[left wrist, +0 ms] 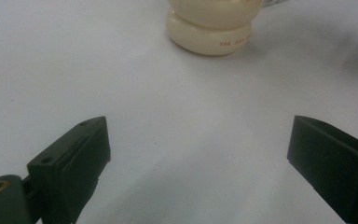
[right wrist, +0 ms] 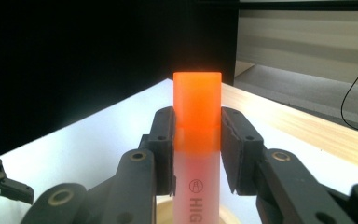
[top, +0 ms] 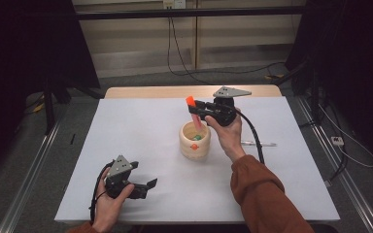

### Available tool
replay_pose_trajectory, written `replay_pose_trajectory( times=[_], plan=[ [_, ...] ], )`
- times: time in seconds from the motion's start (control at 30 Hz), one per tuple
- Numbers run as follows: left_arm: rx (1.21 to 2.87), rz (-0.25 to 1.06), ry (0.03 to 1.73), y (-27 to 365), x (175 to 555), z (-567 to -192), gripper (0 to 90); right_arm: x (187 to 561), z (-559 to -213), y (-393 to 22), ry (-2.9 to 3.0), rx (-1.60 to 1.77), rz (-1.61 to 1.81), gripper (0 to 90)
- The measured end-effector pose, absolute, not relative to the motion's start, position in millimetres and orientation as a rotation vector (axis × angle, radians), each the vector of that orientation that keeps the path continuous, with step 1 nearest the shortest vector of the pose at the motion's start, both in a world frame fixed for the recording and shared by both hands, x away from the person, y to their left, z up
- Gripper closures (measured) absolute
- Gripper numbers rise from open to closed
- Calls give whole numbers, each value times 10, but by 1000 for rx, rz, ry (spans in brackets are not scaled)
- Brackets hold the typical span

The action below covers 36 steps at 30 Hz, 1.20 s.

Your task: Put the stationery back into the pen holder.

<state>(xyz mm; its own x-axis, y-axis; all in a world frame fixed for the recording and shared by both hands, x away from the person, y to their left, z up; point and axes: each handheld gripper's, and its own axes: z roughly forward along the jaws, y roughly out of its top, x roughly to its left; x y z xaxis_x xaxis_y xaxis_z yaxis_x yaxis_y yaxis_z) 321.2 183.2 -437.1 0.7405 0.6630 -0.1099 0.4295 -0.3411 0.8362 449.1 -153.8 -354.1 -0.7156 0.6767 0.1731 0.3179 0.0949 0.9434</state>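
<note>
A highlighter with an orange cap [top: 191,102] and a pale translucent body [right wrist: 196,186] stands almost upright in my right gripper [top: 198,108], whose jaws are shut on it just below the cap. Its lower end hangs over the mouth of a cream round pot [top: 194,141], which has small green and orange items inside. In the right gripper view the cap [right wrist: 197,100] rises between the two pads [right wrist: 235,140]. My left gripper [top: 147,186] rests low near the table's front left, open with nothing between its jaws. From there the pot [left wrist: 209,30] stands ahead, apart from the left gripper [left wrist: 198,149].
A white sheet covers the table [top: 126,131], with a wooden strip along its far edge [top: 175,91]. A thin pen [top: 260,143] lies to the right of the right hand. The right gripper's cable [top: 253,133] runs back along the forearm. Dark curtains flank the table.
</note>
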Motion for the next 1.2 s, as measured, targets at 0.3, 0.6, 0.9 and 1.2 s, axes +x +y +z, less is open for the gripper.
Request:
replay_pose_trajectory(
  times=[0.3, 0.6, 0.9, 1.2],
  plan=[
    [1995, 307, 824, 1826, 3209, -4370, 58, 4476, -3641, -1523, 2109, 983, 1617, 673],
    [2001, 309, 826, 1825, 3210, -4369, 58, 4475, -3829, -1589, 2146, 1020, 1559, 673],
    [2003, 307, 825, 1825, 3209, -4370, 58, 4452, -3952, -1561, 2212, 999, 1508, 626],
    [2003, 307, 826, 1824, 3208, -4370, 58, 4439, -3937, -1547, 2211, 1003, 1496, 365]
  ],
)
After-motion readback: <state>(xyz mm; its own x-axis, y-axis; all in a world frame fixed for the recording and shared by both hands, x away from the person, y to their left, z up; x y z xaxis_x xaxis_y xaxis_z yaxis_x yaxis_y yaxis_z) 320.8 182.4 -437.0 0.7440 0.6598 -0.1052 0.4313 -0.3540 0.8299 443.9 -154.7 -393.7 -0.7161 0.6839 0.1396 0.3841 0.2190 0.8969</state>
